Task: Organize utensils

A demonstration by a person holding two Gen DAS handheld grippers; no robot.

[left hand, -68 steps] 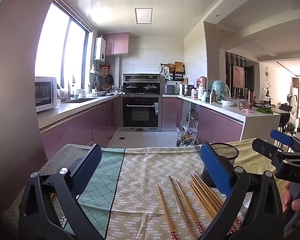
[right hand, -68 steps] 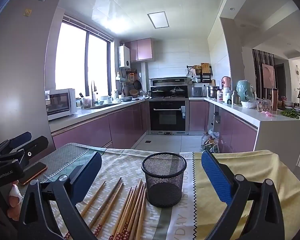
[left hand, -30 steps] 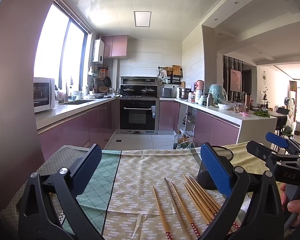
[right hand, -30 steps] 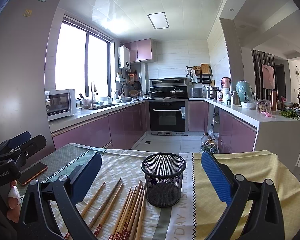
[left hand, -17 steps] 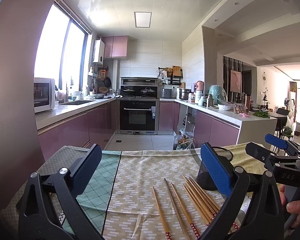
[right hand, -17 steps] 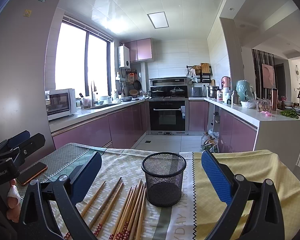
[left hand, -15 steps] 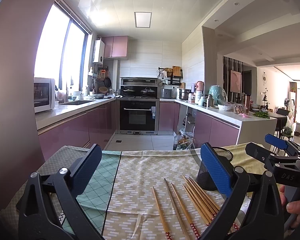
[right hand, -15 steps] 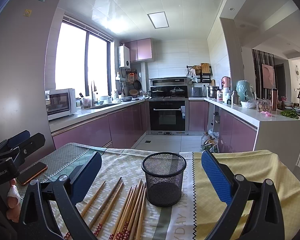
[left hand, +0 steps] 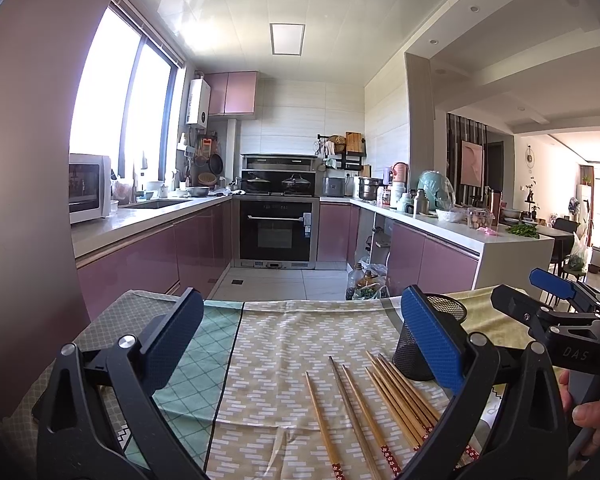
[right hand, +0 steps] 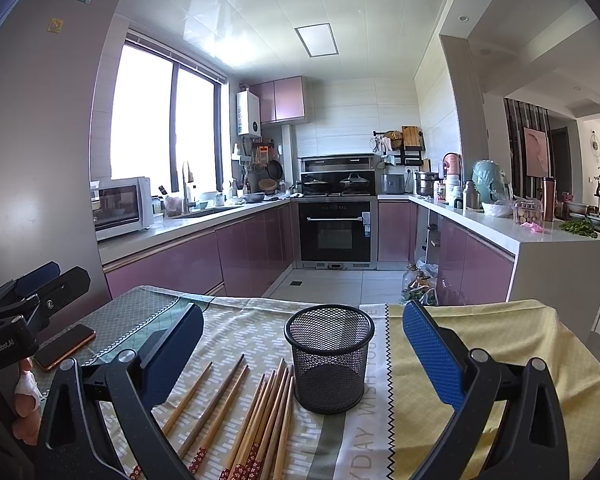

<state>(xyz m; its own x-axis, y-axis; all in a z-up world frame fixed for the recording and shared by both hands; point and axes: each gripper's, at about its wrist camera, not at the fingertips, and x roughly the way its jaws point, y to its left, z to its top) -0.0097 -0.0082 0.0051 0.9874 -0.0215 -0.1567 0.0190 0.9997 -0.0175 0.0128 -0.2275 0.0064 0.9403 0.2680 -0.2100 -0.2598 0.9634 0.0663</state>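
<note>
Several wooden chopsticks with red ends lie flat on the patterned tablecloth, just left of an upright, empty black mesh cup. My right gripper is open and empty, held above the table with the cup between its jaws' lines. My left gripper is open and empty, above the cloth left of the chopsticks; the mesh cup sits partly behind its right finger. Each gripper shows at the edge of the other's view.
A phone lies on the cloth at the left. The table's far edge drops to the kitchen floor. Cabinets, an oven and counters stand beyond. The yellow cloth section lies right of the cup.
Both grippers have held nearly still; the left view dipped slightly since the earliest frame. Nothing was taken hold of.
</note>
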